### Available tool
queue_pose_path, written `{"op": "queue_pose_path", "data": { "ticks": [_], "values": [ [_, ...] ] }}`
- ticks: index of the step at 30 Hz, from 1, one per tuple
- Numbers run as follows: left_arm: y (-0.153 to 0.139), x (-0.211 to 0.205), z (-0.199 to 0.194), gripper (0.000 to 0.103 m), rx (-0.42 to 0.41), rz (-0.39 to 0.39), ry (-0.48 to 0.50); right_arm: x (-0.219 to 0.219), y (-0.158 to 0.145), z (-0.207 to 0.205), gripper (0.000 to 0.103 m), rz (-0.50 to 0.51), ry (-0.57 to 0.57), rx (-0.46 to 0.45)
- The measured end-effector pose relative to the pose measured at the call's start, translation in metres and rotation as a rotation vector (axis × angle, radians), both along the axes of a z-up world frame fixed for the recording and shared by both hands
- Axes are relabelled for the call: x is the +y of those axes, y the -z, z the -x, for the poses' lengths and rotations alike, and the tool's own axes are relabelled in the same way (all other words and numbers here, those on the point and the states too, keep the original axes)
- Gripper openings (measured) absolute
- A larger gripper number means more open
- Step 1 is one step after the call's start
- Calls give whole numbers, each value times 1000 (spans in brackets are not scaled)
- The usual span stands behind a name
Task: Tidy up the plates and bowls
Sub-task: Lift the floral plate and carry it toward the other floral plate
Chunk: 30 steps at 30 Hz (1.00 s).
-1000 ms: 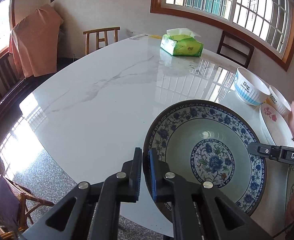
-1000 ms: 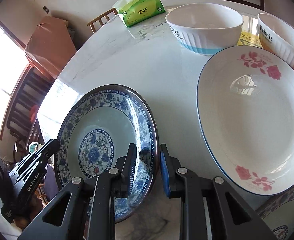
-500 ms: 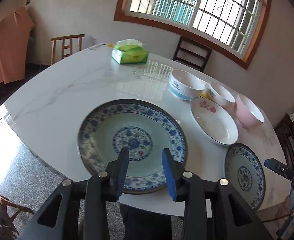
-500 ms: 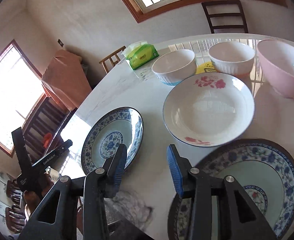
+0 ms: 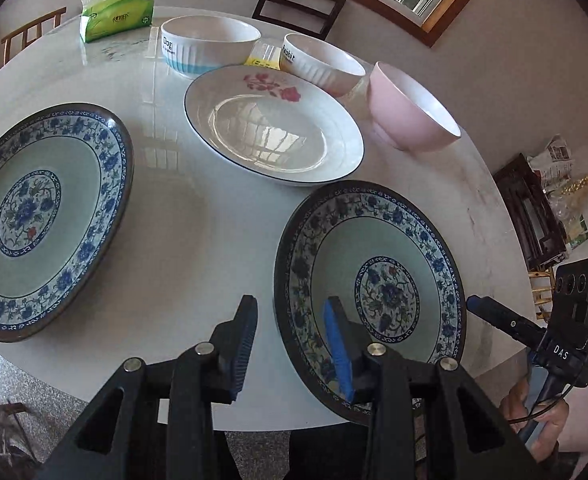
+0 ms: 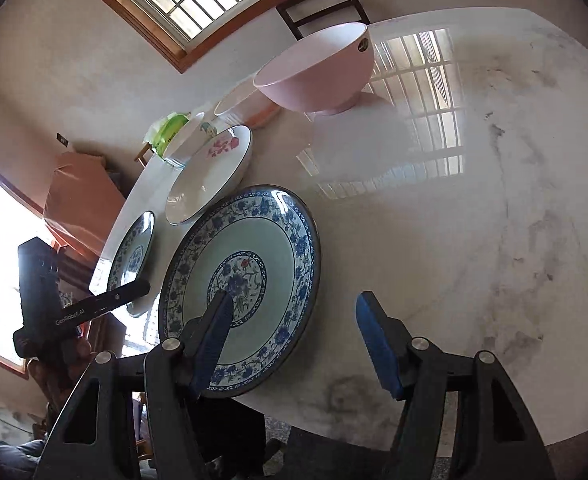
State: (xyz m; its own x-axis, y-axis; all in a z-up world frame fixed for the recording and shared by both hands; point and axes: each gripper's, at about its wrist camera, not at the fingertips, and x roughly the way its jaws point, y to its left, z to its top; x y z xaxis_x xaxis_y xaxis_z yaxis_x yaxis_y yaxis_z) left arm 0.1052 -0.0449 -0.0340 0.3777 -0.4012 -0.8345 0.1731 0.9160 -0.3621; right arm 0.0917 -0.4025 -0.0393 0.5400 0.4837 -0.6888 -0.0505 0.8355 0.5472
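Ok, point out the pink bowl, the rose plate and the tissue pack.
pink bowl (image 5: 408, 118): left wrist view, outer side wall.
rose plate (image 5: 272, 130): left wrist view, glossy centre well.
tissue pack (image 5: 118, 18): left wrist view, green front face.

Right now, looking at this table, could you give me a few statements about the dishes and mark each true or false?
1. Two blue-patterned plates lie on the table. True.
2. The pink bowl sits stacked inside the rose plate. False: it stands beside it on the table.
3. The left hand-held gripper clamps a plate. False: nothing is pressed between its fingers.
4. A green tissue pack lies beyond the bowls. True.
5. The rose plate holds food. False: it is empty.
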Motion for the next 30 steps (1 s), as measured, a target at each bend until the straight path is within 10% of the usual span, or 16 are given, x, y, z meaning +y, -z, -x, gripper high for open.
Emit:
{"op": "queue_pose_path", "data": {
  "ticks": [11,19,30],
  "values": [
    [18,-6,-8,22,72,-4,-24,18,31,-21,44,-111,-91,26],
    [15,-6,-4,20,55,-2,-10,14,38,-18,14,-111,-55,37],
    [-3,10,17,19,-50,-37,-49,26,41,9,14,-143,-45,38]
  ]
}}
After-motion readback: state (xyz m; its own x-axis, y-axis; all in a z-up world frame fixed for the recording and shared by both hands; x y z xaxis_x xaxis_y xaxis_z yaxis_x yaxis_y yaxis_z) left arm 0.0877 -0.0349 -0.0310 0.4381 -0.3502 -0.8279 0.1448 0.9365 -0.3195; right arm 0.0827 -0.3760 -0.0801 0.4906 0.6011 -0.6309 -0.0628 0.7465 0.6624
